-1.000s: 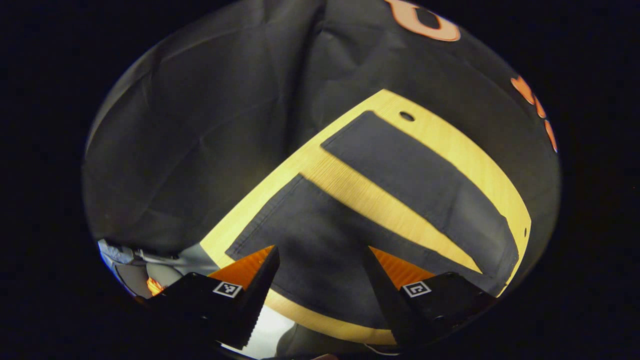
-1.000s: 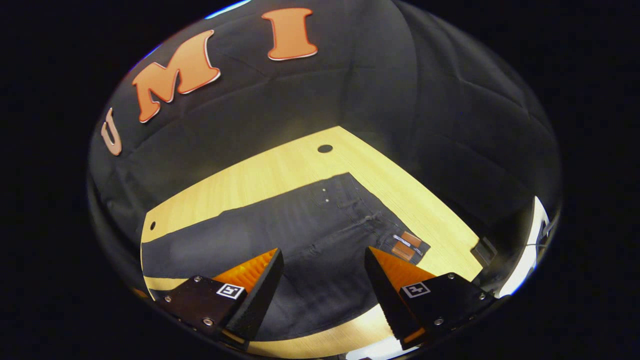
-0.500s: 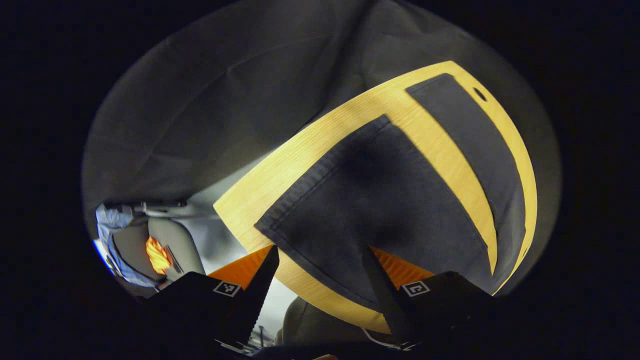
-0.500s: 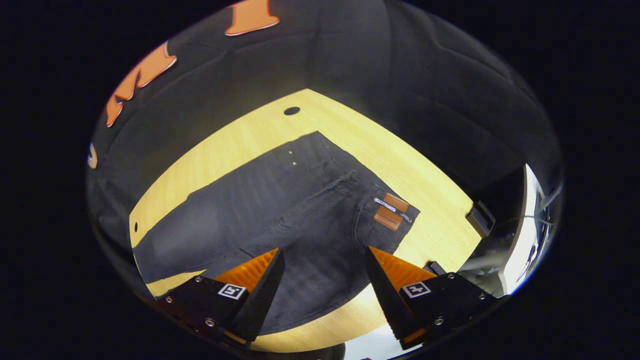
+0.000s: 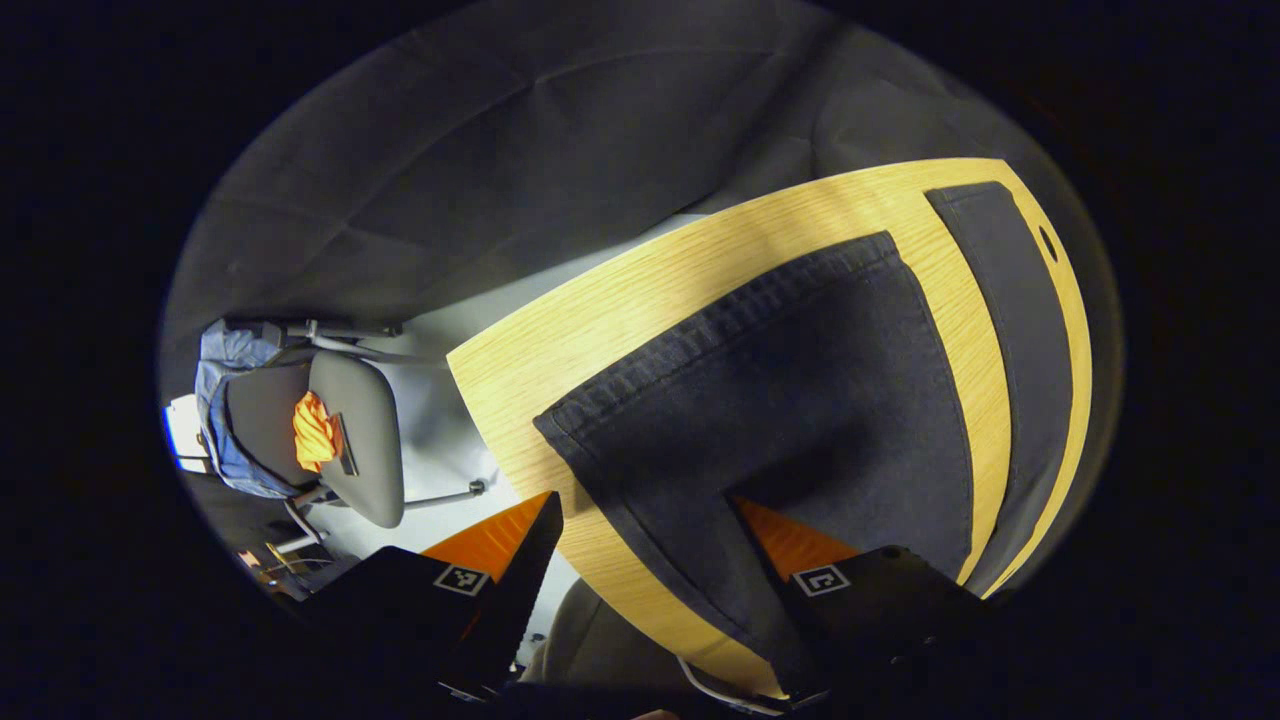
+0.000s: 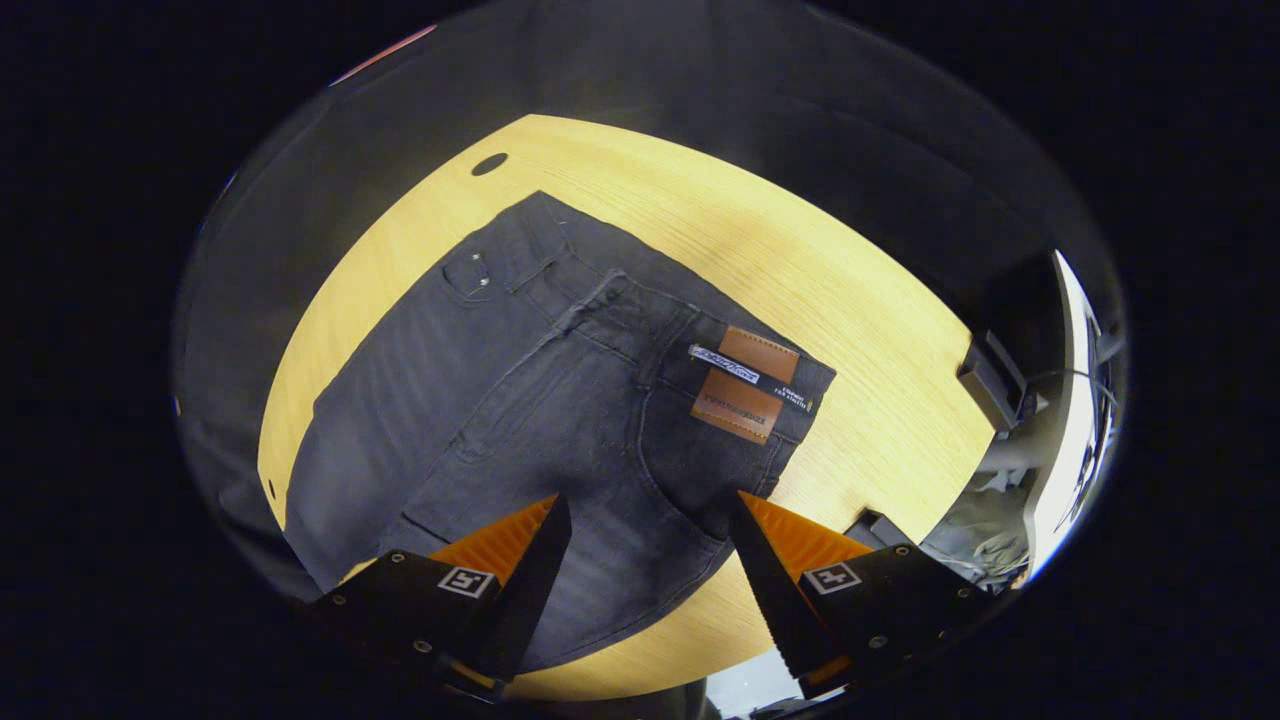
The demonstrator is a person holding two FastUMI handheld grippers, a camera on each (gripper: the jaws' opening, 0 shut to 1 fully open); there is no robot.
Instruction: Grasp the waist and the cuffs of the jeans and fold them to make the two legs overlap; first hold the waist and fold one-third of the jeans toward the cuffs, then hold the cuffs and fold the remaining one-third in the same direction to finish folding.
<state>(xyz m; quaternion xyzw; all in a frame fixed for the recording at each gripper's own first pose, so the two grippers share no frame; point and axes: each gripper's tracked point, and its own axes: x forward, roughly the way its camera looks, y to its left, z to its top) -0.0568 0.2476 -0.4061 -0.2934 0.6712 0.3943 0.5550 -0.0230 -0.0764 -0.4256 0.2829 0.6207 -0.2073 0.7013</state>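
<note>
Dark grey jeans (image 6: 520, 400) lie flat on a light wooden table (image 6: 800, 270). In the right gripper view the waist with a brown leather patch (image 6: 745, 385) points to the right, and my right gripper (image 6: 650, 555) hangs open above the near hip. In the left gripper view the near leg's hemmed cuff (image 5: 720, 320) lies close ahead, the far leg (image 5: 1020, 330) runs along the right side, and a strip of table shows between them. My left gripper (image 5: 645, 560) stands open over the near leg's edge. Nothing is between either gripper's fingers.
Beyond the table's left end in the left gripper view stands a grey office chair (image 5: 350, 440) with blue cloth and an orange item on it. Cable holes (image 6: 488, 164) pierce the tabletop. A dark box (image 6: 985, 370) sits off the table's right end.
Both grippers have come lower and closer to the jeans. The left one swung toward the near cuff, the right one toward the waist and patch. Both stayed open.
</note>
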